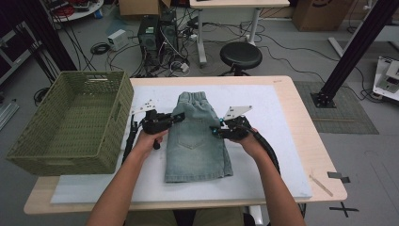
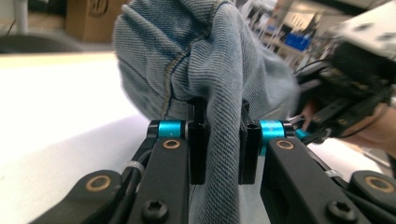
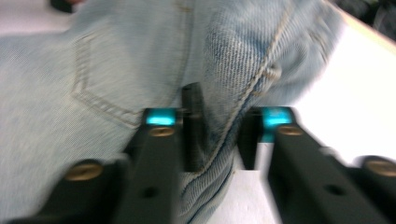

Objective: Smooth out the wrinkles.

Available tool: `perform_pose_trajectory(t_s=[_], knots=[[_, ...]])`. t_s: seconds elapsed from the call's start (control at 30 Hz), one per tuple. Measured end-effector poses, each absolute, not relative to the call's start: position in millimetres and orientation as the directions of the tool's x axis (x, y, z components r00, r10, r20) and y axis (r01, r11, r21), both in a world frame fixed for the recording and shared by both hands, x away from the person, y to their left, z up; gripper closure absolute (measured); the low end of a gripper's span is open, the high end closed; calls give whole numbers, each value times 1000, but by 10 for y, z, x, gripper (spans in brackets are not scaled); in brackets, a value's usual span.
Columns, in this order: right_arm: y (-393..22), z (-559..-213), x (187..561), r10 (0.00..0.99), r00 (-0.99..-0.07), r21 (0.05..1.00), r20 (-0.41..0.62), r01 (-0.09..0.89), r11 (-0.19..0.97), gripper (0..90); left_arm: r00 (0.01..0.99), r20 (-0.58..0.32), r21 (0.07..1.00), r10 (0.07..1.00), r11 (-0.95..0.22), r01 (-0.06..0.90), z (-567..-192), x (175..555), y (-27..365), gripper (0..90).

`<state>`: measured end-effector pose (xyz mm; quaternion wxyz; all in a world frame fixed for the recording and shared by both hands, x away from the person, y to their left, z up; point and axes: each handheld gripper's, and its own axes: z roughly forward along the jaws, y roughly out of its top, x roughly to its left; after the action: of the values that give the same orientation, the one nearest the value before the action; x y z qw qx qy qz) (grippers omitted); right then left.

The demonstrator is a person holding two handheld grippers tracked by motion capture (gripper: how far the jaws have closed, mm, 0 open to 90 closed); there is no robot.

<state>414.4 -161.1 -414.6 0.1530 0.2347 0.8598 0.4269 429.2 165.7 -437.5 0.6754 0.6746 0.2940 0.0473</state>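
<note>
Table (image 1: 301, 141) with a white mat (image 1: 263, 141) covering most of its top. Green woven basket (image 1: 75, 122) at 9 o'clock on the table, overhanging the left edge, well apart from the denim. Denim shorts (image 1: 197, 141) lie near mat centre, waistband toward 12 o'clock, leg hems toward 6, back pocket facing up. Left hand (image 1: 148, 141) comes in from 6 o'clock and holds the left gripper (image 1: 175, 118) at the shorts' 9 o'clock edge, just below the waistband; in the left gripper view a bunched fold of denim (image 2: 219, 93) stands up between the jaws and both pads (image 2: 198, 140) press on it, so the left gripper (image 2: 219, 140) is clamped on cloth, jaws narrow. Right hand (image 1: 251, 141) holds the right gripper (image 1: 217, 131) at the shorts' 3 o'clock edge. The right gripper view is blurred: the seamed edge of the shorts (image 3: 233, 121) sits between the jaws of the right gripper (image 3: 219, 135), near the left pad (image 3: 192, 126), with a visible gap to the other pad, so the jaws are partly spread and not pinching. Grey three-cornered plates ride on both grippers. Stool (image 1: 241, 55) on the floor past the table at 12 o'clock.
</note>
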Motion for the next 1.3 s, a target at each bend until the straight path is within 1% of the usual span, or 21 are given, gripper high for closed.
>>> perform_pose_trajectory(t_s=[0.03, 0.13, 0.17, 0.2, 0.23, 0.27, 0.3, 0.33, 0.4, 0.47, 0.53, 0.57, 0.63, 0.83, 0.93, 0.97, 1.0, 1.03, 1.07, 1.23, 1.3], knots=[[-1637, -4138, 4134, 570, -821, 814, -31, 310, 492, 532, 826, -325, 942, 461, 85, 324, -4377, 4276, 1659, 790], [-1735, -4086, 4058, 630, -776, 854, 33, 350, 386, 501, 832, -315, 946, 457, 78, 316, -4386, 4254, 1662, 790], [-1754, -4063, 4020, 644, -763, 866, 51, 355, 351, 512, 833, -310, 948, 458, 76, 310, -4379, 4249, 1658, 790], [-1763, -4039, 3980, 644, -763, 878, 63, 349, 327, 543, 837, -305, 949, 454, 76, 305, -4370, 4245, 1656, 790], [-1761, -4019, 3934, 635, -769, 888, 68, 337, 313, 609, 840, -300, 951, 452, 77, 298, -4360, 4240, 1650, 790], [-1749, -4008, 3893, 609, -789, 896, 82, 325, 301, 691, 843, -293, 954, 452, 76, 291, -4351, 4235, 1644, 790], [-1717, -4008, 3859, 577, -811, 901, 92, 314, 298, 749, 847, -289, 955, 446, 76, 287, -4346, 4231, 1640, 790], [-1661, -4017, 3828, 549, -831, 896, 89, 307, 320, 795, 850, -285, 956, 442, 74, 283, -4343, 4226, 1637, 790], [-1518, -4074, 3816, 505, -860, 869, 78, 307, 389, 817, 856, -278, 959, 435, 68, 276, -4335, 4216, 1633, 790], [-1371, -4160, 3823, 492, -869, 831, 55, 313, 459, 827, 869, -260, 964, 421, 60, 260, -4311, 4193, 1623, 790], [-1281, -4233, 3856, 503, -863, 805, 43, 328, 494, 827, 882, -244, 968, 404, 53, 244, -4282, 4165, 1615, 790], [-1236, -4276, 3881, 528, -849, 787, 28, 344, 512, 827, 887, -228, 972, 401, 39, 232, -4267, 4150, 1612, 790], [-1203, -4322, 3930, 559, -828, 773, 41, 381, 507, 849, 896, -207, 975, 393, 6, 222, -4263, 4126, 1600, 791], [-1185, -4374, 4013, 643, -766, 731, -24, 425, 534, 886, 905, -164, 977, 393, -64, 205, -4287, 4061, 1584, 791], [-1215, -4390, 4047, 660, -751, 725, -3, 453, 519, 895, 914, -128, 978, 386, -104, 181, -4280, 4013, 1561, 791], [-1221, -4385, 4044, 660, -751, 722, 9, 462, 516, 879, 915, -121, 978, 385, -109, 175, -4275, 3998, 1557, 791], [-1231, -4375, 4038, 652, -758, 722, 19, 461, 516, 818, 917, -113, 979, 383, -115, 169, -4271, 3986, 1558, 791], [-1247, -4360, 4032, 640, -768, 724, 35, 461, 513, 729, 918, -101, 979, 383, -124, 160, -4266, 3967, 1565, 791], [-1292, -4328, 4016, 626, -777, 733, 65, 463, 498, 673, 919, -96, 979, 383, -130, 156, -4264, 3953, 1571, 792], [-1584, -4169, 3908, 635, -768, 794, 82, 436, 424, 540, 916, -57, 976, 398, -171, 135, -4302, 3842, 1597, 791], [-1703, -4109, 3876, 650, -755, 813, 87, 431, 391, 516, 916, -35, 974, 399, -192, 120, -4310, 3790, 1588, 791]])
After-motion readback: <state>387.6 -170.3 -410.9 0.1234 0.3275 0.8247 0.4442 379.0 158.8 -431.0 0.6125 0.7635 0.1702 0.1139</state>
